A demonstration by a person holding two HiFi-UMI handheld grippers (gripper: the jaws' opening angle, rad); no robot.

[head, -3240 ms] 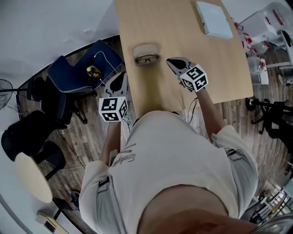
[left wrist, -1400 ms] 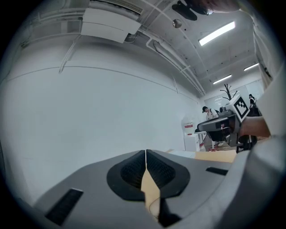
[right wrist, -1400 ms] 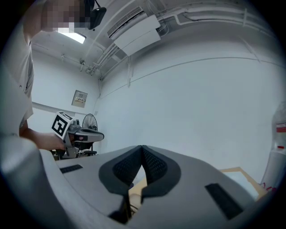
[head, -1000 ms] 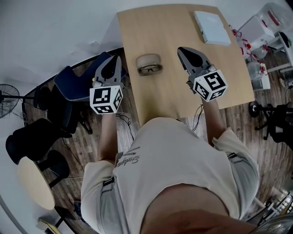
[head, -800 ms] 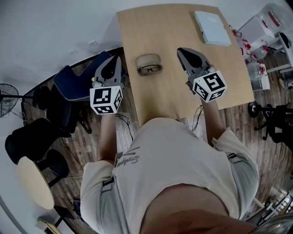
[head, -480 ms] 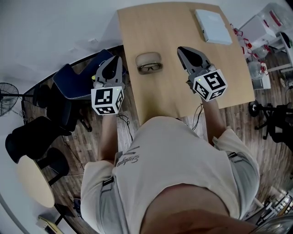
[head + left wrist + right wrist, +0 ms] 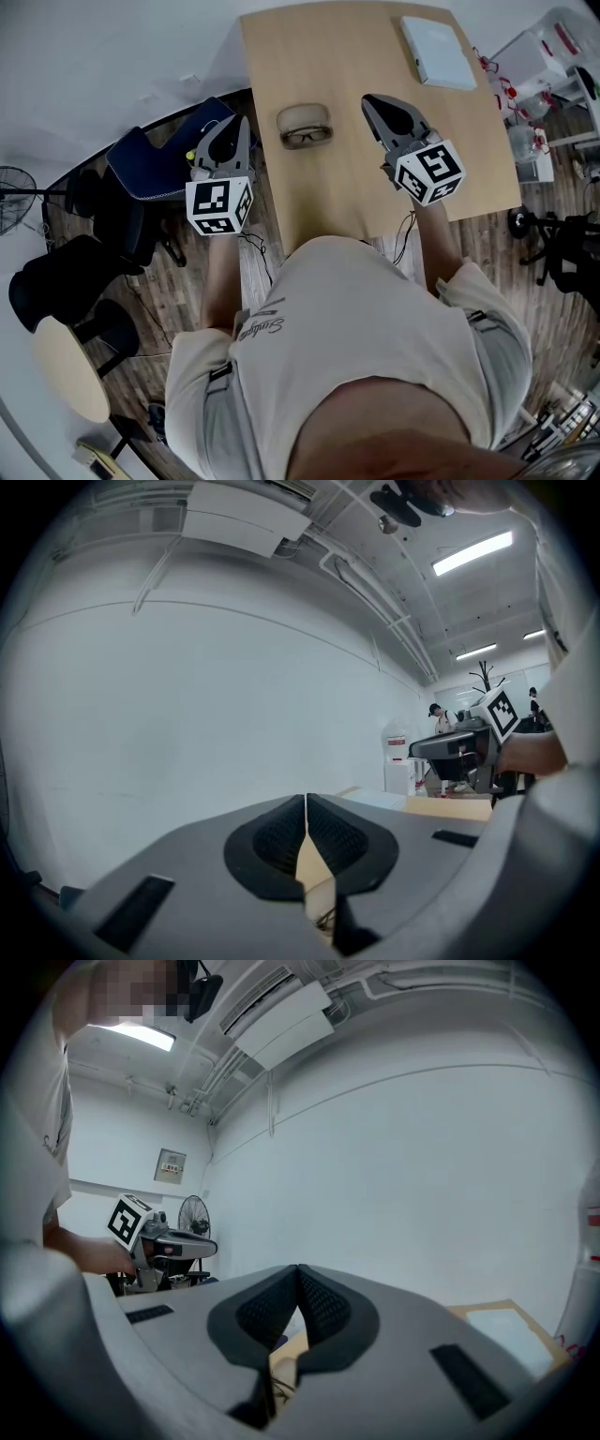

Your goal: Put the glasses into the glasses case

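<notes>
Filling the upper middle of the head view, a pale wooden desk (image 7: 347,197) stands on a plank floor (image 7: 173,291) beside a white wall. A blue chair (image 7: 150,164) sits just off its left edge, with a black chair (image 7: 47,281) and a round table (image 7: 66,370) lower left. A flat white box (image 7: 438,52) lies at the desk's upper right corner.

The glasses (image 7: 306,137) rest on the desk left of centre, with the beige glasses case (image 7: 303,116) just above them in the frame.

The left gripper (image 7: 241,122) is held off the desk's left edge, over the blue chair, jaws pressed together on nothing. The right gripper (image 7: 368,99) hovers above the desk to the right of the glasses, its jaws likewise closed and empty.
</notes>
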